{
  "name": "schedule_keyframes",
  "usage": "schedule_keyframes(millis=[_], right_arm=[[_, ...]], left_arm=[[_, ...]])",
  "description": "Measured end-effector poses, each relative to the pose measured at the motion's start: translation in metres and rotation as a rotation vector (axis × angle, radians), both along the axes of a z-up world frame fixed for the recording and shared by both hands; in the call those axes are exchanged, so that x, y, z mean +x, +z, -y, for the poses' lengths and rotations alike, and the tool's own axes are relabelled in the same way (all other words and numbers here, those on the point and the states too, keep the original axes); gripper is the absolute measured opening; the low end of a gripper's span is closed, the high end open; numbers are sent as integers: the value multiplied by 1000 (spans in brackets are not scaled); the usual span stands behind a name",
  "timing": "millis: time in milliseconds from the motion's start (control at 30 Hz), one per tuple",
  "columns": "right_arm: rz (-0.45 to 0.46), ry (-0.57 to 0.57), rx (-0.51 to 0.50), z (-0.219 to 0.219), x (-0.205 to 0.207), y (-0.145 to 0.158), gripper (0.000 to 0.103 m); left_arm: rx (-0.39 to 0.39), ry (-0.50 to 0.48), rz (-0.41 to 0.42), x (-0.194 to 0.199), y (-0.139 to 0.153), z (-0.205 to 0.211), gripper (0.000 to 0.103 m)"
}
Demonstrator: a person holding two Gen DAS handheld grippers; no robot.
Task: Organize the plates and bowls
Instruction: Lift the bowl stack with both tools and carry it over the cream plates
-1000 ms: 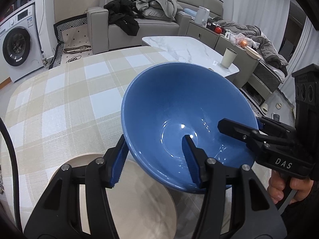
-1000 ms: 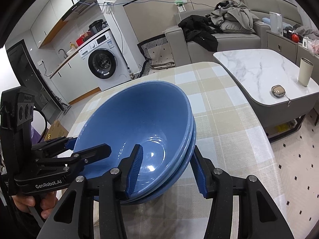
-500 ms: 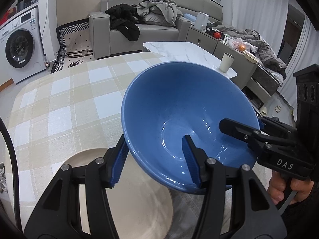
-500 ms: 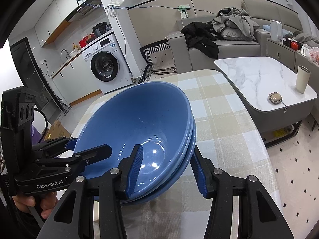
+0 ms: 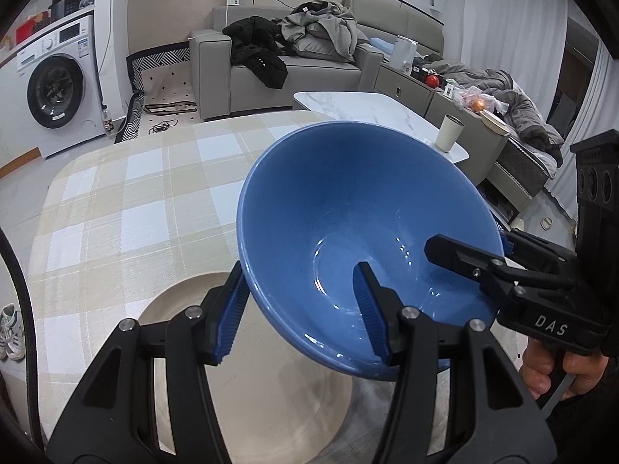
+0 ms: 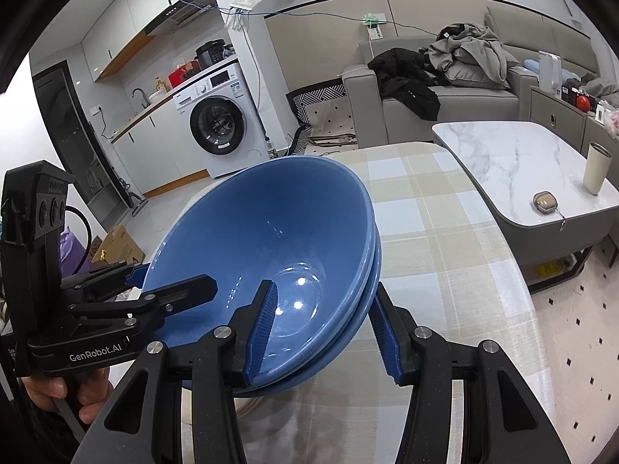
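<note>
- left gripper (image 5: 300, 311) and right gripper (image 6: 323, 326) both clamp stacked blue bowls (image 6: 271, 255) by rim
- Uneven lift tilts stack; bowls slide apart
- Could drop onto beige plate (image 5: 247, 379)

Two blue bowls (image 6: 271, 247), nested one inside the other, glossy, deep and conical. Tilted, mouth facing up and toward the cameras, held off the checked cloth. Rims stepped along the right edge in the right wrist view. Below the stack (image 5: 359, 224) in the left wrist view, a round beige plate (image 5: 271, 398), lying flat, partly hidden underneath.
</note>
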State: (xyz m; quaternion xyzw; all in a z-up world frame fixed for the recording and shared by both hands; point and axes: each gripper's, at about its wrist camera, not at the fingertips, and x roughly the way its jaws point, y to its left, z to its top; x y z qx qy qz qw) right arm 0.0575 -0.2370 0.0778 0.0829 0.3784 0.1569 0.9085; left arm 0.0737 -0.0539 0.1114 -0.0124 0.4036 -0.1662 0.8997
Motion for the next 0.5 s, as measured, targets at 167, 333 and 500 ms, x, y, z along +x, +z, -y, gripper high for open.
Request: schedule_keyframes(millis=[167,333,500], right_arm=[[8,22,1,-9,-3,3,50],[14,44,3,-18,-5,4,50],[14,62,5,-28,-8,4,50]], left_arm=[[4,22,9,-13,5,-11,52],[6,47,16,-25,8,-22,52],[3,64,17,-34,11,-34,52]])
